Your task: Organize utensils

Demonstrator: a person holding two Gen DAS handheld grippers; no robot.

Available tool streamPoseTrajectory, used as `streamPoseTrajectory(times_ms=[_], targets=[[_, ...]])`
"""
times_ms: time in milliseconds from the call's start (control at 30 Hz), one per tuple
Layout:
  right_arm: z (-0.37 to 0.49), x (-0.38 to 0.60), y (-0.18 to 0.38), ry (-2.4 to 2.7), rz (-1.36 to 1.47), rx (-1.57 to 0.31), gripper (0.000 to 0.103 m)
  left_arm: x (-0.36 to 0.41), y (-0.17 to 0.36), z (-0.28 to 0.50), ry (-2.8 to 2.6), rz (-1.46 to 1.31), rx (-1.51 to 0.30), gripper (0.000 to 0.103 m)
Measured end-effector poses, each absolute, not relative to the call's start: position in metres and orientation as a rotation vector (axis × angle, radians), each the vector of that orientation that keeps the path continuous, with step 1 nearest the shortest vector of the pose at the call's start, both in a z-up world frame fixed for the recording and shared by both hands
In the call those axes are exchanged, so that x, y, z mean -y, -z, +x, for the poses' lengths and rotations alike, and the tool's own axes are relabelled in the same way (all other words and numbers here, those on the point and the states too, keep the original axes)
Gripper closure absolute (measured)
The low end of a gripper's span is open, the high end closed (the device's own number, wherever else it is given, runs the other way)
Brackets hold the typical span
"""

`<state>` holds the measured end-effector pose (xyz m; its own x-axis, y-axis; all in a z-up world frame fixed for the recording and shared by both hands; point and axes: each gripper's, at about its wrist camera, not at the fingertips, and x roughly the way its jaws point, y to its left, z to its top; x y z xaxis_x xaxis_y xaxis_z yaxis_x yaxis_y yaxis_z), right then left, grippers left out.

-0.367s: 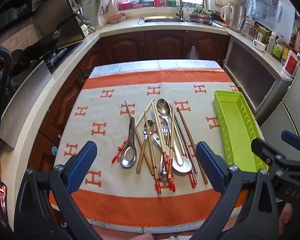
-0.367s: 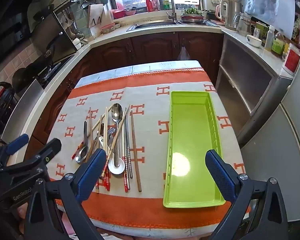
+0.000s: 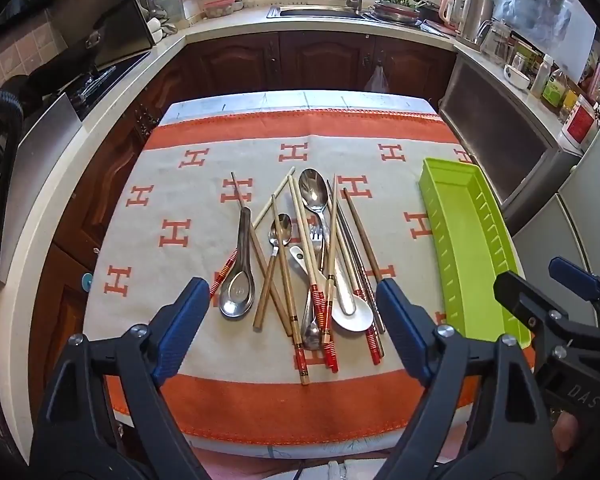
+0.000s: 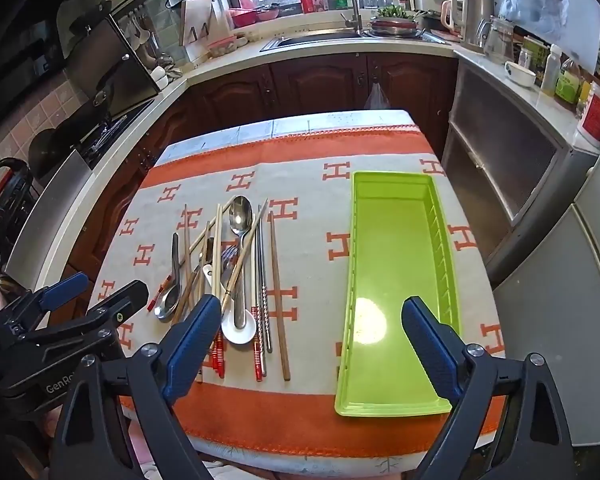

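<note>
Jaws of left gripper spread wide, nothing between them, poised above utensil pile. Jaws of right gripper likewise released, empty, over near end of green tray. Pile of spoons, fork, chopsticks lies jumbled on desk cloth, well left of tray, not touching it. Tray holds nothing. Judgement: sorting not begun; every utensil left to move into tray.
</note>
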<state>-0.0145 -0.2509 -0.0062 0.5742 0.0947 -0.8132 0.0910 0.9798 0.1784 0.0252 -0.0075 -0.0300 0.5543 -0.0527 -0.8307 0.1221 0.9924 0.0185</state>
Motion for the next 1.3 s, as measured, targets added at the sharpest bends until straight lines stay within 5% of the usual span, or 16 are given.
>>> streamPoseTrajectory(times_ms=[1300], targets=[[-0.012, 0.212, 0.009, -0.048, 0.187, -0.972, 0.011, -0.003, 0.026, 0.023, 0.112, 0.048, -0.976, 0.019]])
